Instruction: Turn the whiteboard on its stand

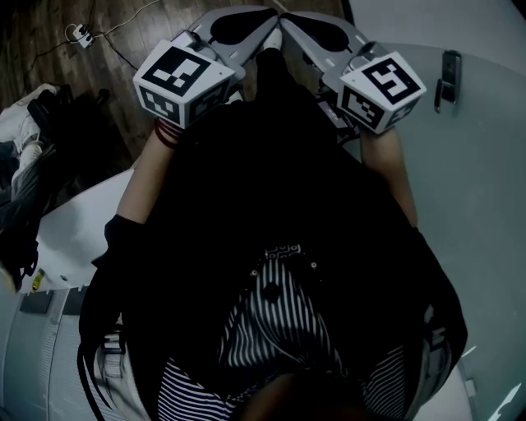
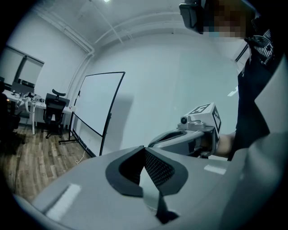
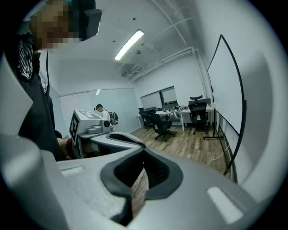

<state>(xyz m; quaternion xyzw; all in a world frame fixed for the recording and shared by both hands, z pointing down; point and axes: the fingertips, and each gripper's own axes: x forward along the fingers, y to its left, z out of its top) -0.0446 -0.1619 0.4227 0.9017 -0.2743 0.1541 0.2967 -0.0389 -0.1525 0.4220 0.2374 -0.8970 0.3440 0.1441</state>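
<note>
The whiteboard (image 2: pixel 96 110), a white panel in a black frame on a black stand, stands by the pale wall some way ahead and left of my left gripper (image 2: pixel 144 150). In the right gripper view the whiteboard (image 3: pixel 225 85) fills the right side. Neither gripper touches it. Both are held side by side close to the person's chest and point forward, tips nearly meeting. The left gripper (image 1: pixel 267 20) has its jaws together with nothing between them. Likewise, the right gripper (image 1: pixel 289 22) (image 3: pixel 143 155) is shut and empty.
Wood floor lies ahead, with a power strip and cable (image 1: pixel 78 33) on it. Office chairs (image 3: pixel 162 121) and desks stand at the room's far end, where a person (image 3: pixel 100 108) stands. A black chair (image 2: pixel 54 112) sits left of the whiteboard. A white object (image 1: pixel 74 234) lies at my left.
</note>
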